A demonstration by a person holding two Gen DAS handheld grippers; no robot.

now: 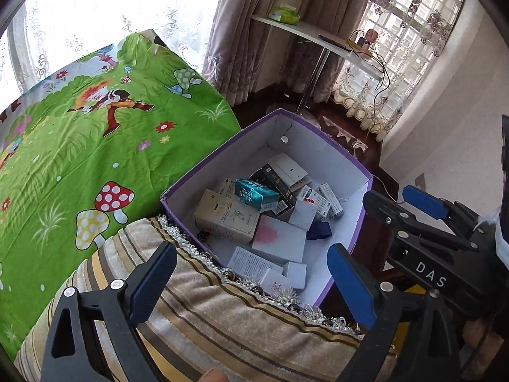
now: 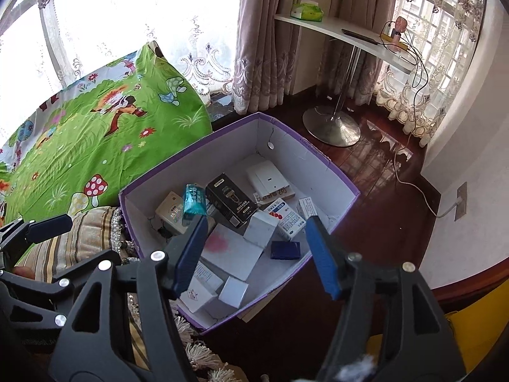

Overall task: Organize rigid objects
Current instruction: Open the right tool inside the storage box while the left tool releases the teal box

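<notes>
A purple cardboard box (image 1: 321,133) with a white inside stands on the floor next to a striped cushion (image 1: 203,312); it also shows in the right wrist view (image 2: 305,146). It holds several small cartons: a teal one (image 1: 254,194), a black one (image 2: 230,199), a beige one (image 1: 226,219), a white one with a pink stain (image 2: 229,251), a small dark blue one (image 2: 285,250). My left gripper (image 1: 251,283) is open and empty above the cushion, at the box's near edge. My right gripper (image 2: 256,251) is open and empty above the box.
A green cartoon-print sheet (image 1: 79,146) covers the surface to the left. A white side table on a metal stand (image 2: 334,127) is behind the box, with a cable (image 2: 413,184) running to a wall socket. Dark wooden floor lies to the right.
</notes>
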